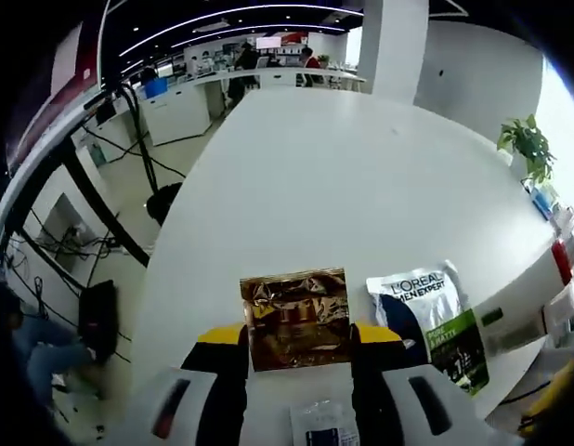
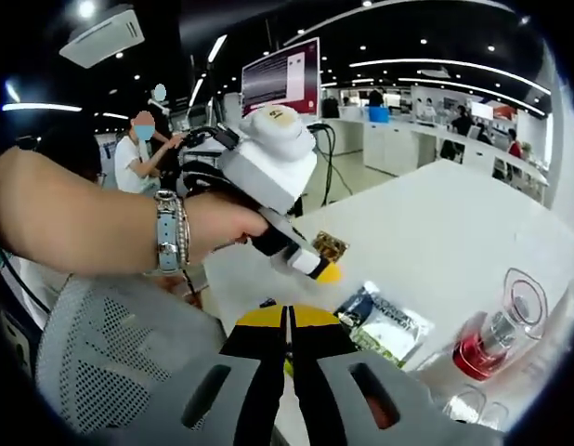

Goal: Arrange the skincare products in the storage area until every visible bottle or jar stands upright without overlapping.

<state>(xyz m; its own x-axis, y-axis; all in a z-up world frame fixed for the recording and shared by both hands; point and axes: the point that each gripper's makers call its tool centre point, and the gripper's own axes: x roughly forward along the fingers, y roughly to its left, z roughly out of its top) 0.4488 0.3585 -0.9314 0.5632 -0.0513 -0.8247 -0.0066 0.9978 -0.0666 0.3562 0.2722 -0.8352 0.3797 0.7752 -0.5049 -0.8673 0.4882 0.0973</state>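
Left gripper view first: my left gripper (image 1: 294,346) has its two yellow-tipped jaws spread apart, and between them sits a shiny gold foil box (image 1: 295,318). The tips stand at either side of the box, right by its lower edges. I can't tell for sure whether they press on it, so I call them open around it, not clamped. The box rests on the white table (image 1: 343,177). Just beside it, on the side toward the view's right, lies a white, navy and green L'Oreal Men Expert sachet (image 1: 434,321), flat on the tabletop and apart from the box. Down between my jaws, close to the camera, there is a small clear packet (image 1: 322,423) with a dark label; its print is too small to read. A green potted plant (image 1: 526,144) stands at the table's far edge.

Over to the right gripper view: my right gripper (image 2: 287,342) shows its jaws pressed together, yellow tips meeting with only a thin line between them and nothing held. Ahead of them I see my own left hand (image 2: 217,223), a watch on its wrist, holding the left gripper's white body, its yellow tip down at the gold box (image 2: 330,247). The sachet (image 2: 384,324) lies flat just past my right tips. Farther toward the view's right stands a clear bottle with red liquid (image 2: 496,334), upright on the table. A grey mesh chair back (image 2: 120,362) sits at the view's lower left.
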